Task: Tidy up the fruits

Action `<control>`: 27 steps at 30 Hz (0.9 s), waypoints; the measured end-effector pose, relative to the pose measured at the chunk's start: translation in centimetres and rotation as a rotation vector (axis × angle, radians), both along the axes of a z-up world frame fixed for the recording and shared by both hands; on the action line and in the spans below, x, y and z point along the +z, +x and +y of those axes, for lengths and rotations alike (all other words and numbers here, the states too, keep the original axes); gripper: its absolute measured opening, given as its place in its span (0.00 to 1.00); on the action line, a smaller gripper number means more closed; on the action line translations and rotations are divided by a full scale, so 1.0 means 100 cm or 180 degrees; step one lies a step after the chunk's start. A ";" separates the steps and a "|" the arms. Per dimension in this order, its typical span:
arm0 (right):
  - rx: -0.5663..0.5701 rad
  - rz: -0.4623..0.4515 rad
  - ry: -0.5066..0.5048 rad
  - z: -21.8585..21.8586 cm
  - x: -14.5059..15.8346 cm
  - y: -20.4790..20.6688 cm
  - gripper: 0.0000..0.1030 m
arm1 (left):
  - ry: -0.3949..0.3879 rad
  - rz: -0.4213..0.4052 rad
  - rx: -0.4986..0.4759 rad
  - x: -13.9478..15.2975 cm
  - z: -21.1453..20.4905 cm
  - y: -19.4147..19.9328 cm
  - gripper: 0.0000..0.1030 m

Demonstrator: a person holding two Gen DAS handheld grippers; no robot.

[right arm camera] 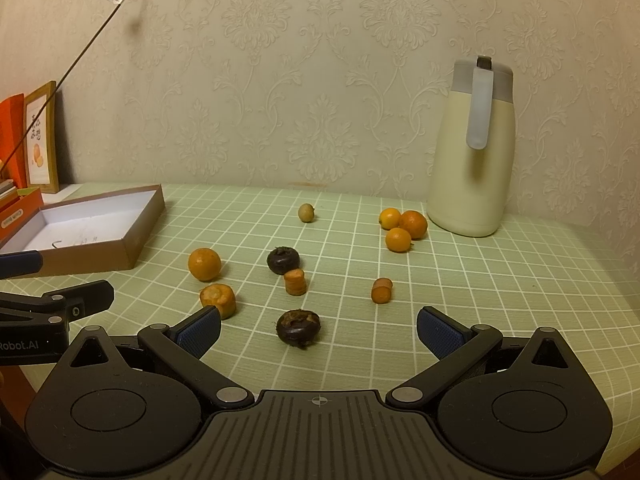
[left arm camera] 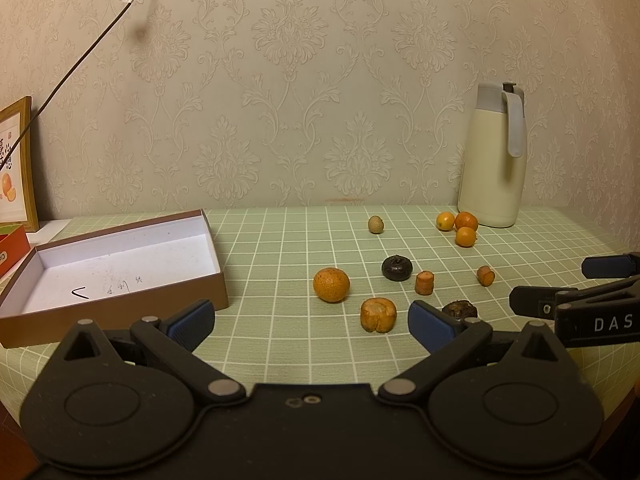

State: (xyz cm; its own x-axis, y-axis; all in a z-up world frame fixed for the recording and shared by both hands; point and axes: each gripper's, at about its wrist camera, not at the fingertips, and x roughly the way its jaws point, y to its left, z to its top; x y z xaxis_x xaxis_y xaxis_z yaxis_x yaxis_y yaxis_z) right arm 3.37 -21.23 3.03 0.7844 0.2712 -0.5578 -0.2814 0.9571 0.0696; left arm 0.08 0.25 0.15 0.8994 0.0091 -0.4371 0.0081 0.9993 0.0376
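Loose produce lies on the green checked tablecloth (left arm camera: 280, 360). An orange (left arm camera: 331, 284) and a cut orange chunk (left arm camera: 378, 314) sit just ahead of my open left gripper (left arm camera: 312, 322). Two dark round fruits (left arm camera: 397, 267) (right arm camera: 298, 327), two carrot pieces (right arm camera: 295, 281) (right arm camera: 381, 290), a small brown fruit (left arm camera: 375, 224) and three kumquats (right arm camera: 402, 227) lie further out. An open brown box (left arm camera: 120, 264) with a white inside stands at the left. My right gripper (right arm camera: 320, 332) is open, with the near dark fruit between its fingers, untouched.
A cream thermos jug (right arm camera: 470, 148) stands against the wallpapered wall at the back right, beside the kumquats. A framed picture (left arm camera: 16, 164) and an orange carton (left arm camera: 12, 248) stand at the far left. A black cable (left arm camera: 80, 56) hangs from a wall socket.
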 end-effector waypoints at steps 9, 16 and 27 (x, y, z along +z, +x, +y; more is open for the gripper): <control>0.0001 -0.0002 -0.0003 0.000 0.000 0.000 1.00 | 0.0000 0.0005 -0.0003 0.000 0.000 0.000 0.94; 0.0000 -0.0002 -0.0002 0.000 0.000 0.000 1.00 | 0.0015 0.0025 0.0001 0.000 -0.001 0.000 0.94; 0.0003 -0.0007 -0.0001 -0.001 0.000 0.000 1.00 | 0.0032 0.0032 0.0001 -0.002 -0.001 0.002 0.94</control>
